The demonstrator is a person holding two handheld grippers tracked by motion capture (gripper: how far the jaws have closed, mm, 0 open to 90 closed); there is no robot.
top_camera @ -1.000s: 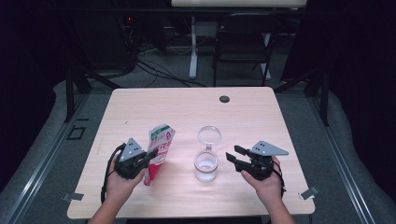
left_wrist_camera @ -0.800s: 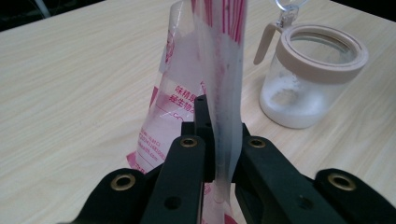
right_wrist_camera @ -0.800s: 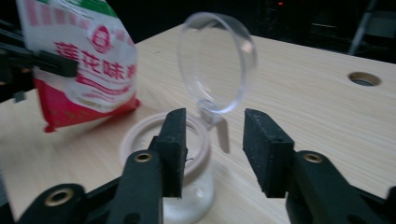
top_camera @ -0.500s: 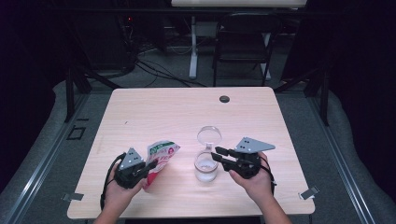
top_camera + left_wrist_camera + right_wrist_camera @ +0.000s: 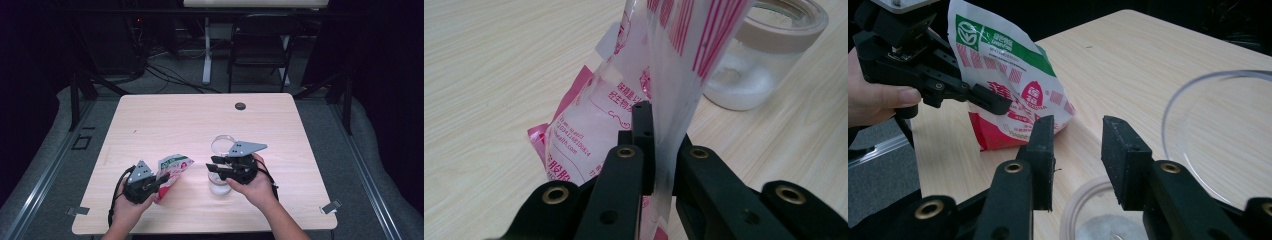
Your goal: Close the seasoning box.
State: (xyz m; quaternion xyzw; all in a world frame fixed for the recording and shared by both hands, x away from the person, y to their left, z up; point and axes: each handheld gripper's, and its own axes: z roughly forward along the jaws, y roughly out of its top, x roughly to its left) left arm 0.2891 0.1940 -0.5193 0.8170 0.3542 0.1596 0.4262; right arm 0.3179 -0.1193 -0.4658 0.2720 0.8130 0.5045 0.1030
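Observation:
A pink, white and green plastic bag (image 5: 173, 167) leans to the right on the table, and my left gripper (image 5: 162, 182) is shut on its lower edge. In the left gripper view the film of the bag (image 5: 624, 100) is pinched between the jaws. A glass jar (image 5: 220, 186) with white powder in it stands to the right of the bag. My right gripper (image 5: 210, 164) hovers over the jar's mouth and points left toward the bag. Its jaws have just been opening and nothing is between them (image 5: 1078, 135). The jar's rim (image 5: 1079, 212) shows just below them.
A clear round lid (image 5: 221, 145) lies on the wooden table (image 5: 165, 120) just behind the jar. A small black disc (image 5: 240, 106) sits near the far edge. A chair and cables stand on the floor beyond the table.
The right gripper has moved left, from beside the jar to over it, and stands narrower than a second ago. The bag has tipped from upright to leaning right in the left gripper.

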